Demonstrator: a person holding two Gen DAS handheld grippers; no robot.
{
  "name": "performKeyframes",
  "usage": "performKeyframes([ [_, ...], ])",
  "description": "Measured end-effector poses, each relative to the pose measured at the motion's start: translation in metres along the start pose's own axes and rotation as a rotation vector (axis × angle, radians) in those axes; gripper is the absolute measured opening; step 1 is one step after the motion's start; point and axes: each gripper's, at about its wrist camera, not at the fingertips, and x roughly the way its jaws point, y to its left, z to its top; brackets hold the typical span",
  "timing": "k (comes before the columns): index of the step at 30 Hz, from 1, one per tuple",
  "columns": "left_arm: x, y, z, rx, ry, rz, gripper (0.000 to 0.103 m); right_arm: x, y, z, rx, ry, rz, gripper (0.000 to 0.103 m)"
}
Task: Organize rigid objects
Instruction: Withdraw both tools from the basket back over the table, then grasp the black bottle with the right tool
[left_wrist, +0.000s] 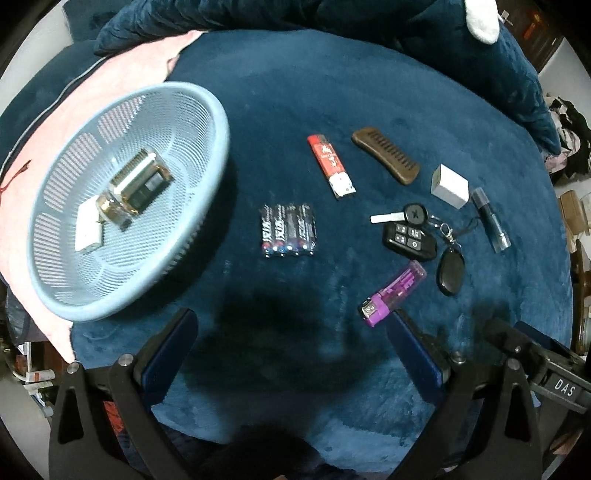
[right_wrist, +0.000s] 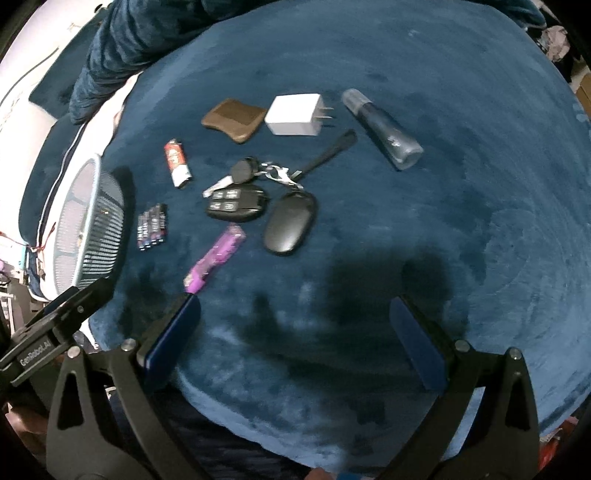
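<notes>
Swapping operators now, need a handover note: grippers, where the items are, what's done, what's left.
Left gripper: open, empty, above the blue blanket.
Right gripper: open, empty, near the purple lighter.
Done: the basket at left holds a glass bottle and a small white block.
Left on the blanket: battery pack, red lighter, purple lighter, brown comb, white charger, key bunch with fobs, dark tube.
All seven appear left to go into the basket.

dim, bluish cast | soft dark shadows below centre | slight blur | fisheye-bent, vignetted edges
</notes>
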Motion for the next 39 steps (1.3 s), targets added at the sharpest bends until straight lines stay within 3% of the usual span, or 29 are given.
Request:
performKeyframes([
  [9,0.026,-0.002,0.005,-0.011,0.031,-0.013,0.102,0.009,-0.035,0.014,0.057,-0.001,-0.069,0.103],
  [20,0.055,0.000,0.010,-0.031,0.045,-0.020,0.102,0.019,-0.058,0.088,0.043,-0.069,-0.180,0.100],
  [21,0.057,0.003,0.011,-0.040,0.047,-0.018,0.102,0.023,-0.059,0.095,0.037,-0.070,-0.180,0.097],
  [23,0.061,0.007,0.012,-0.053,0.047,-0.019,0.102,0.032,-0.059,0.105,0.025,-0.053,-0.194,0.075],
  [27,0.066,0.012,0.015,-0.065,0.045,-0.027,0.102,0.052,-0.059,0.116,-0.008,-0.007,-0.214,0.062],
  [31,0.066,0.022,0.013,-0.091,0.037,-0.035,0.102,0.049,-0.061,0.107,-0.045,-0.011,-0.222,0.030],
  [39,0.065,0.039,0.016,-0.132,0.021,-0.034,0.102,0.028,-0.063,0.025,-0.038,0.040,-0.093,0.028],
])
